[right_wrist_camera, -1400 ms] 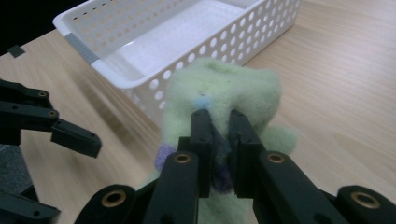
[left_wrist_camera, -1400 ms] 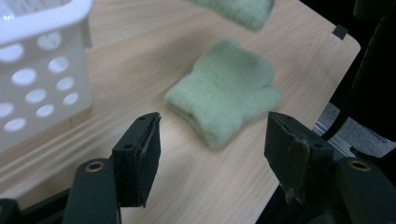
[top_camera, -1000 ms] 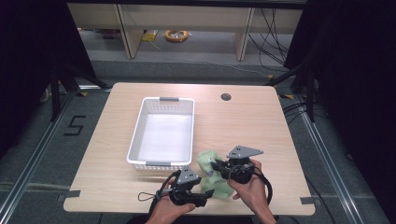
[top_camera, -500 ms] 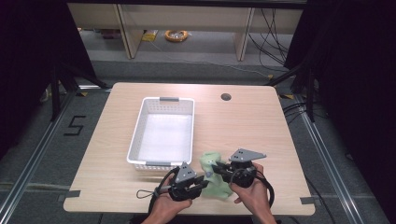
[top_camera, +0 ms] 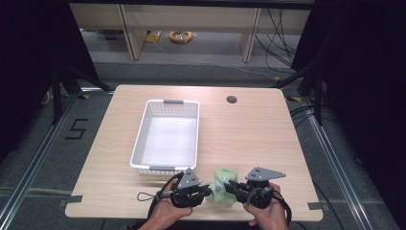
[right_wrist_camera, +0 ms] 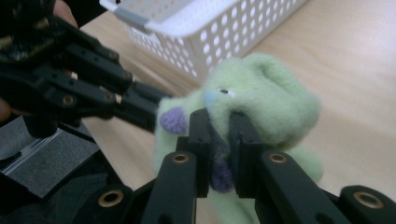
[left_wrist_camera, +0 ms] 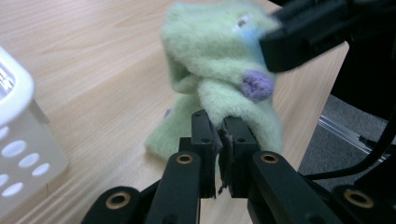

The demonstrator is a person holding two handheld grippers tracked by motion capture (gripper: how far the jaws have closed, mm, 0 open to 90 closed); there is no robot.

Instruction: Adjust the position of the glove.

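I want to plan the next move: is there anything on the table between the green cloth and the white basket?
Nothing visible. The cloth, pinched by the left gripper and right gripper, lies just right of the basket's near end, with bare table between.

Each black hand-held gripper (top_camera: 208, 190) bears brass-ringed screws; grey three-cornered plates; trailing cables.

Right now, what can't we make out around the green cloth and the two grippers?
- Green cloth, high view: too small and bunched to tell its shape.
- Cloth's underside, left gripper view: hidden by the left gripper clamping it.
- Right gripper, right gripper view: pinched fold hidden between its jaws.
- White basket: cut off by the top edge.
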